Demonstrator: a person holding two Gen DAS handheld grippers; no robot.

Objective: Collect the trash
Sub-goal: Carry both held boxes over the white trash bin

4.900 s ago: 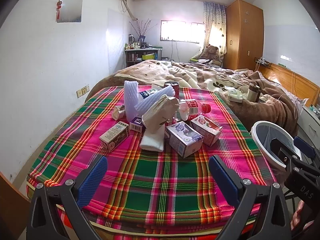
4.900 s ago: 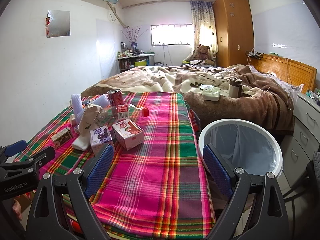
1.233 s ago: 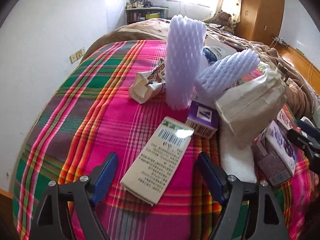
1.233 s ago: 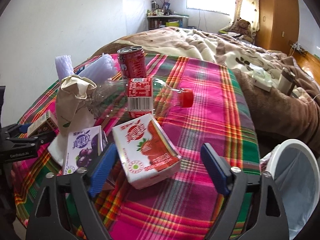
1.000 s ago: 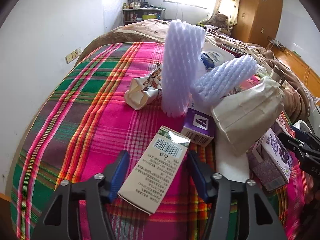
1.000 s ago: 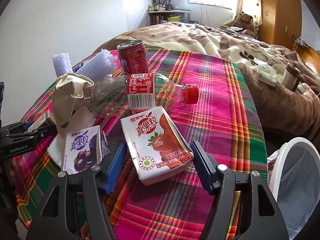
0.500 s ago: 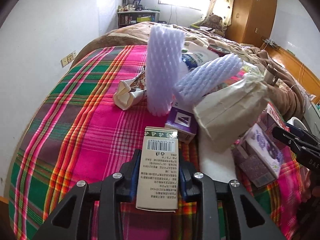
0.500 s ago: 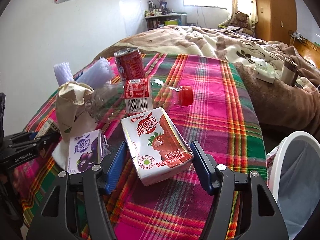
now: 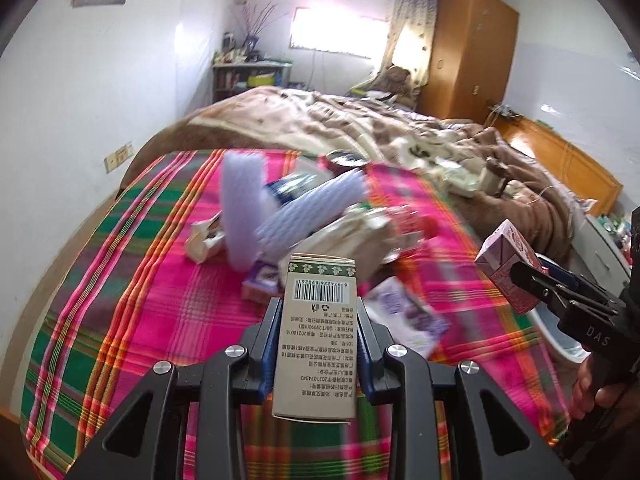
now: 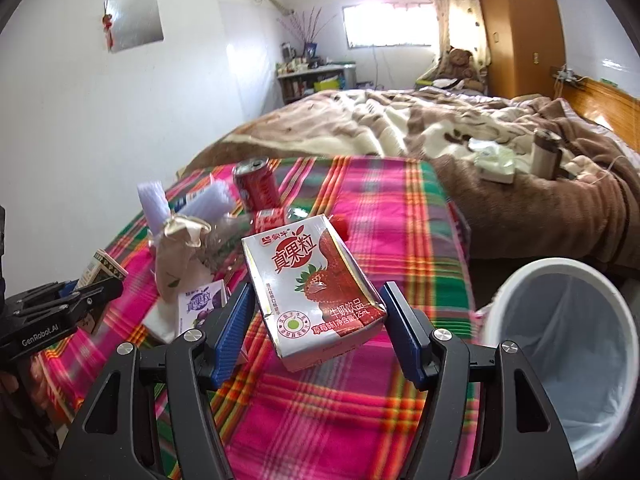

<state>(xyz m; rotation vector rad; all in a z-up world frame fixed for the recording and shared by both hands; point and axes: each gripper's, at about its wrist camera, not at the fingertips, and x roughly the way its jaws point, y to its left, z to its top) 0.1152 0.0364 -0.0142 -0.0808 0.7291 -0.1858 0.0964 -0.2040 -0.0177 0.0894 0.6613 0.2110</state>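
Observation:
My left gripper (image 9: 318,320) is shut on a tall beige barcode carton (image 9: 316,336) and holds it above the plaid blanket (image 9: 152,304). My right gripper (image 10: 316,320) is shut on a strawberry milk carton (image 10: 312,280), lifted off the blanket; it also shows in the left wrist view (image 9: 508,268). The white bin with a plastic liner (image 10: 560,344) stands at the bed's right side, just right of the right gripper. On the blanket remain foam sleeves (image 9: 240,208), a paper bag (image 10: 176,256), a purple carton (image 10: 202,304), a red can (image 10: 256,184) and a clear bottle (image 10: 276,218).
A rumpled brown and cream duvet (image 10: 440,128) covers the far bed, with a flask (image 10: 546,152) and a white pack (image 10: 494,162) on it. A white wall (image 9: 72,120) runs along the left. A wardrobe (image 9: 468,52) stands at the back right.
Both grippers closed on their cartons and lifted them off the blanket. The left wrist view is blurred by motion and the pile sits lower and farther away.

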